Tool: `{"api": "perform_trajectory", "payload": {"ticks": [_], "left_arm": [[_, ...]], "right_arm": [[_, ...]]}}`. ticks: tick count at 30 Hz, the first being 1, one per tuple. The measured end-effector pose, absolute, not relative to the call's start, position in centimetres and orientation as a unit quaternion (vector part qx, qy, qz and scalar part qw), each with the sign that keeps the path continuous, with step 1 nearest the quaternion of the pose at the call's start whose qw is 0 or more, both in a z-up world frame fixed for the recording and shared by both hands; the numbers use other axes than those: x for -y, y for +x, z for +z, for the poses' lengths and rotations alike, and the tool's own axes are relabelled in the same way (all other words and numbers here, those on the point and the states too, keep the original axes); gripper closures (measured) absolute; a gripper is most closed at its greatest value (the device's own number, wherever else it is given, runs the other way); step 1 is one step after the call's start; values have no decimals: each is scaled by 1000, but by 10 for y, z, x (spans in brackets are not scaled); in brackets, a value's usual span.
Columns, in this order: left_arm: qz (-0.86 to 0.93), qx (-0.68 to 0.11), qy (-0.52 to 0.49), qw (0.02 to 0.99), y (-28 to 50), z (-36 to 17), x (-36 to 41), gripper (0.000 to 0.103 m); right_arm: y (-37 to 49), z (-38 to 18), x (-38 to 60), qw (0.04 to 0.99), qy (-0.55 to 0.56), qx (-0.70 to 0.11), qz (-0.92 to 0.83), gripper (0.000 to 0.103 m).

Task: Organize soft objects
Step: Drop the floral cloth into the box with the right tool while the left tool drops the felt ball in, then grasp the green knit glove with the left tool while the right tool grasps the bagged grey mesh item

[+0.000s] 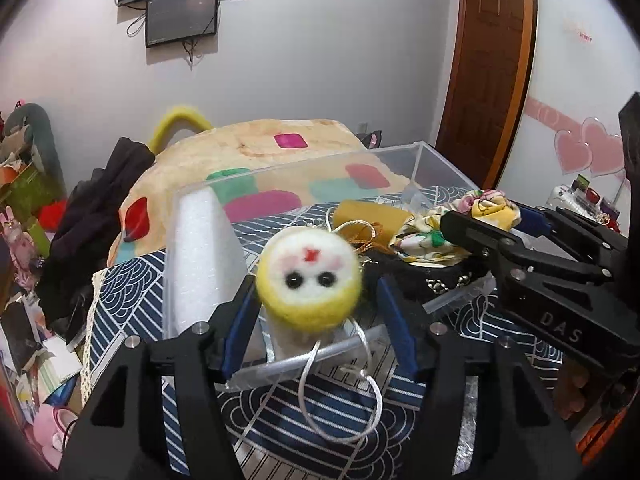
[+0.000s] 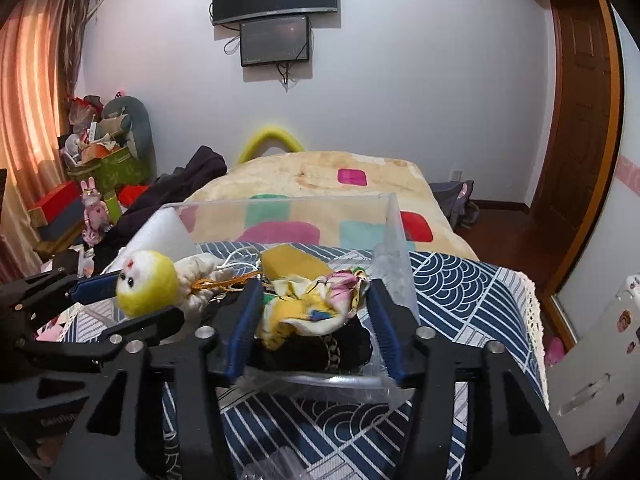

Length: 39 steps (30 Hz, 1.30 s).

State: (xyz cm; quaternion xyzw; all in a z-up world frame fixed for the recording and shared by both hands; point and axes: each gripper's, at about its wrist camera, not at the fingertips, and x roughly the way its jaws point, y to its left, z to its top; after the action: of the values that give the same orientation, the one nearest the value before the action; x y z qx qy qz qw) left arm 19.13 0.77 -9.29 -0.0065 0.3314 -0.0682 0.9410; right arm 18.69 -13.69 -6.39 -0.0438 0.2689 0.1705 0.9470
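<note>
A clear plastic box (image 1: pixel 436 160) stands on a blue patterned cloth. Inside lie a yellow-and-white felt doll head (image 1: pixel 310 276) with white cord, a yellow sponge (image 1: pixel 372 216), a floral cloth bundle (image 1: pixel 488 206) and a black item (image 1: pixel 436 276). My left gripper (image 1: pixel 316 316) is open, its blue pads either side of the doll head at the box's near wall. My right gripper (image 2: pixel 316 320) is open around the floral bundle (image 2: pixel 316 304) lying on the black item (image 2: pixel 320 346). The doll (image 2: pixel 146 282) also shows in the right wrist view, with the left gripper beside it.
A white foam block (image 1: pixel 204 260) leans in the box's left end. Behind is a bed with a patterned blanket (image 2: pixel 340 192). Clutter and boxes (image 2: pixel 92 176) stand at left. A wooden door (image 2: pixel 580 120) is at right, screens (image 2: pixel 276 12) on the wall.
</note>
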Motion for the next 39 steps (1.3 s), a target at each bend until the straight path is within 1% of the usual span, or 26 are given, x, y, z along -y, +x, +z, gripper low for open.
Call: {"api": "perform_trajectory", "payload": {"ticks": [1,3,4,5,9,11,15,20,33,39], "left_arm": [[-68,-327,-7,942,188,-90,-9,37],[-69,-318,-8,946,180,-84,-10,31],[-68,-309,-9,949,173,-80,-12,30],[-66,-303,-9,950,169,-76,-12,26],[-58,-285,-2,957,151,-64,-13,10],[-55,-279,-1,959,141,-60,-14,6],[-57,-280,-9,958,126,-59,-20,4],[-51,-300,-22,952,110,-71,-29,3],[-61,-402,-32,913,85,-141,-21,3],[-66,-434,-44,898,77,-167,-21,3]], "right_arm": [[185,-62,138,948,-44,-265,172,45],[179,-57,139,950,-44,-256,172,35],[176,-55,140,952,-44,-250,171,34],[173,-53,141,953,-44,-246,171,30],[163,-46,142,955,-44,-235,174,23],[157,-45,144,957,-47,-229,172,22],[146,-48,147,956,-46,-230,174,21],[137,-62,149,951,-47,-251,176,21],[118,-111,142,920,-64,-335,194,21],[114,-133,133,902,-76,-371,205,21]]}}
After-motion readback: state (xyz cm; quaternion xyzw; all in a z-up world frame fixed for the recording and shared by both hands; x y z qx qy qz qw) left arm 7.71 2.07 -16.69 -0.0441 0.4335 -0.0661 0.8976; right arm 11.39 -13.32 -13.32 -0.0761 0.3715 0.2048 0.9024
